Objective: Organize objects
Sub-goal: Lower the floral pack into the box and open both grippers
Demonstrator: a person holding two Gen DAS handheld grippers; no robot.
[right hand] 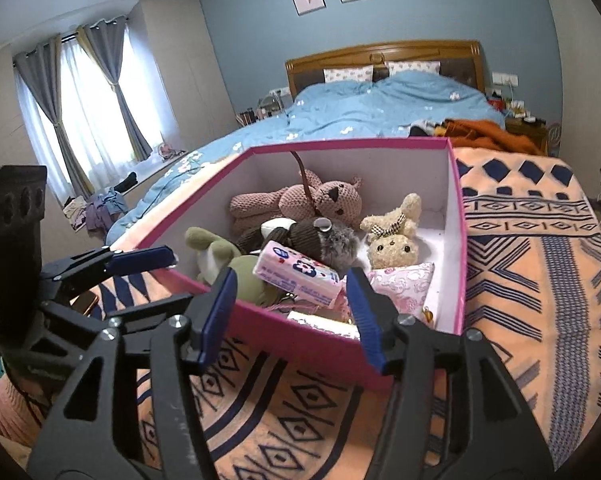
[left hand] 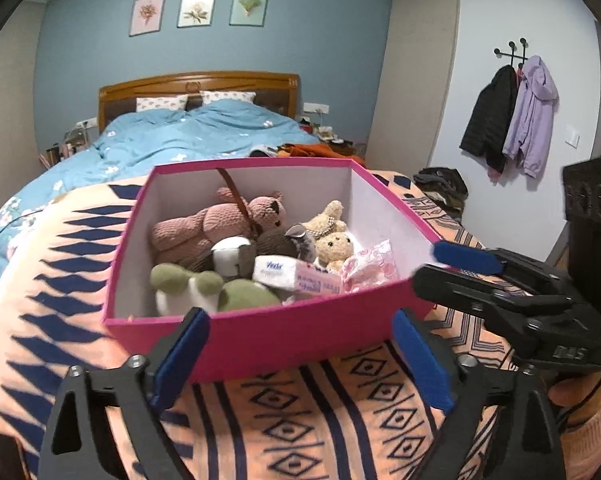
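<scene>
Jaws of both the left gripper and right gripper stand spread and empty at the near wall of the pink box, which sits on the patterned blanket on the bed. The box is crowded with 4 or so plush toys and tissue packs, so a careless reach could snag a toy or tip the box on the soft bedding.

Box open-topped — toys crowd its floor.

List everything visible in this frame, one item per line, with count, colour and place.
box: 1, pink, open, on patterned blanket
plush toys: several, pink, cream, brown, green, inside box
tissue packs: 2, pink-white, inside box, near front
patterned blanket: 1, orange and navy, under box
duvet: 1, blue floral, on bed
pictures: 3, on blue wall
jackets: 2, black, lilac, on wall hooks
left gripper: open, before box
right gripper: open, at box front
</scene>
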